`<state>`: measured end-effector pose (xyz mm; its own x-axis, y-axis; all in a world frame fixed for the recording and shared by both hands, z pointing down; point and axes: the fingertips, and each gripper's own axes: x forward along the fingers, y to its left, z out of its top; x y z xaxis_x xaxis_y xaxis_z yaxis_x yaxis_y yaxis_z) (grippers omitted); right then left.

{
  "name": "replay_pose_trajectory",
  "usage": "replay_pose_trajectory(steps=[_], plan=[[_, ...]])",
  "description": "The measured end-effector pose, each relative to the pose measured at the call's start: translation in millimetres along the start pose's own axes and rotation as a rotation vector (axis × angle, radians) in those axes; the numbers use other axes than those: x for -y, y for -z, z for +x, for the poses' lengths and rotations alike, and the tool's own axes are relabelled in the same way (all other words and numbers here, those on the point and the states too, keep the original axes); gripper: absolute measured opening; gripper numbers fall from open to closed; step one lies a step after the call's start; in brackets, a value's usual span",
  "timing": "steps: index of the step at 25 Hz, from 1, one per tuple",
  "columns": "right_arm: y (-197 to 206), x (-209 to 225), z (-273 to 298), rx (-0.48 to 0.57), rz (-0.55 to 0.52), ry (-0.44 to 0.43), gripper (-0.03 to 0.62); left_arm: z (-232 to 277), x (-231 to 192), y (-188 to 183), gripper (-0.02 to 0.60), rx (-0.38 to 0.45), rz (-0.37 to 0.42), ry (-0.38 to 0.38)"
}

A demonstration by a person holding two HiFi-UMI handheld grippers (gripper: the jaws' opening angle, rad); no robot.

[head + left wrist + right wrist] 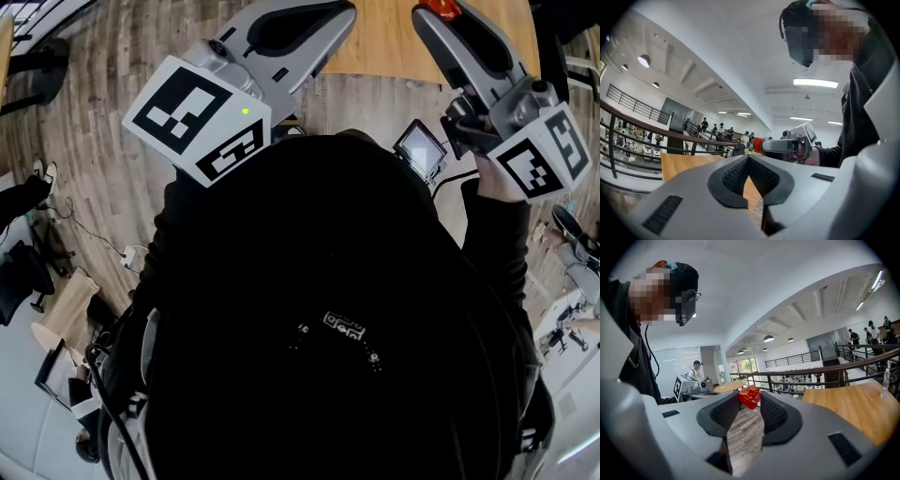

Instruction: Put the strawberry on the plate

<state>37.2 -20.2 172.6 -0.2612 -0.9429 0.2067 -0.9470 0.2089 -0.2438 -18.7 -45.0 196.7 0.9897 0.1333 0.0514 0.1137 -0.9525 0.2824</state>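
plainly the right gripper [750,405], marked with black squares, pinches the strawberry [749,396].

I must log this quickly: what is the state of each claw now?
Left claw: closed, empty.
Right claw: closed on the strawberry.

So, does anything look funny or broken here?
Nothing looks broken or spilled. The only odd bit is the strawberry: it is up in the air, pinched just at the very tips of the right tongs, so only a small part of it is gripped.
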Motion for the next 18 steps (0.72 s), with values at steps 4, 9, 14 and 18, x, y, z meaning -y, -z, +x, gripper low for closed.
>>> replay_pose_trajectory(steps=[4, 9, 14, 18], plan=[[2, -2, -8, -0.005, 0.014, -0.005, 0.15, 2, 8, 6, 0.0, -0.006, -0.02, 0.003], [-5, 8, 0, 0.022, 0.097, -0.042, 0.15, -5, 8, 13, -0.001, -0.023, -0.049, -0.018], [-3, 5, 6, 0.024, 0.091, -0.078, 0.15, -20, 5, 22, -0.001, -0.035, -0.061, -0.082], [-15, 3, 6, 0.025, 0.073, -0.124, 0.15, -18, 6, 7, -0.001, -0.019, -0.044, -0.123]])
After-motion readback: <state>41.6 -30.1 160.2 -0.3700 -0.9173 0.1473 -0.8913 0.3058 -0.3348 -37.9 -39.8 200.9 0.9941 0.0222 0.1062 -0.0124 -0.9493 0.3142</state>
